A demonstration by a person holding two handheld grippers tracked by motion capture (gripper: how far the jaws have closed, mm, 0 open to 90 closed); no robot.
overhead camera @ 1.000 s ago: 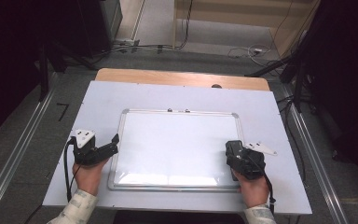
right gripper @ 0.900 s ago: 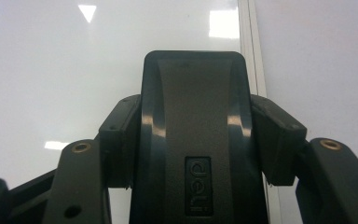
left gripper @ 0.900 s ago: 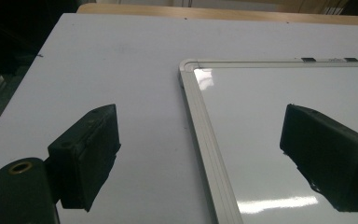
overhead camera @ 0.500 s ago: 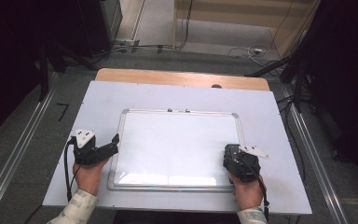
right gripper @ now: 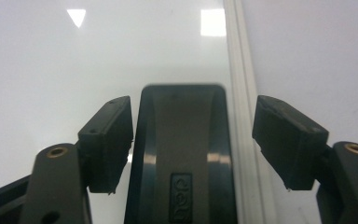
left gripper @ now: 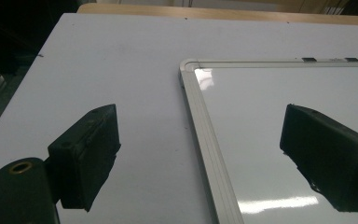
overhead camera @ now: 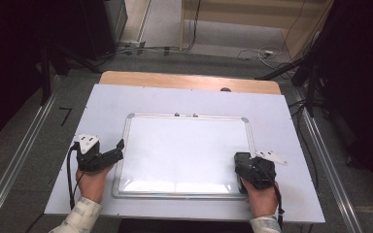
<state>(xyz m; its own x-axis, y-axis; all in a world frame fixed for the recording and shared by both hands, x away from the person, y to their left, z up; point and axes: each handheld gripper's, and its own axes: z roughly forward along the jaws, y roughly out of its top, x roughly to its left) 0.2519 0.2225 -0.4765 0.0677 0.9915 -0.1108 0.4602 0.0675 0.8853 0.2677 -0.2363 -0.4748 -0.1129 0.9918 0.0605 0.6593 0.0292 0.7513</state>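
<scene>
Two grippers: both work at the near half of the white table [overhead camera: 102,107], one at each side of a silver-framed rectangular whiteboard [overhead camera: 187,153].
High view, board: the whiteboard lies flat at the table's middle, its near edge close to the table's near edge.
High view, left gripper [overhead camera: 117,149]: it rests at the board's left edge, tips reaching the frame.
High view, right gripper [overhead camera: 240,162]: it sits over the board's near right corner, on top of the thing it handles.
Left gripper view: the jaws stand wide apart and hold nothing; the left gripper [left gripper: 200,158] straddles the board's left frame, one jaw over bare table, the other over the glossy surface.
Right gripper view: a dark rectangular plastic whiteboard eraser [right gripper: 182,154] lies on the board just inside its right frame, between the jaws of the right gripper [right gripper: 193,144]. The jaws have just been opening; both pads now stand clear of the eraser's sides.
Step in hand: by my judgement, releasing the eraser onto the board.
Doing it well: draw the right gripper straight back and up along the eraser's length, so neither pad drags it toward the frame; keep the left gripper steady.
</scene>
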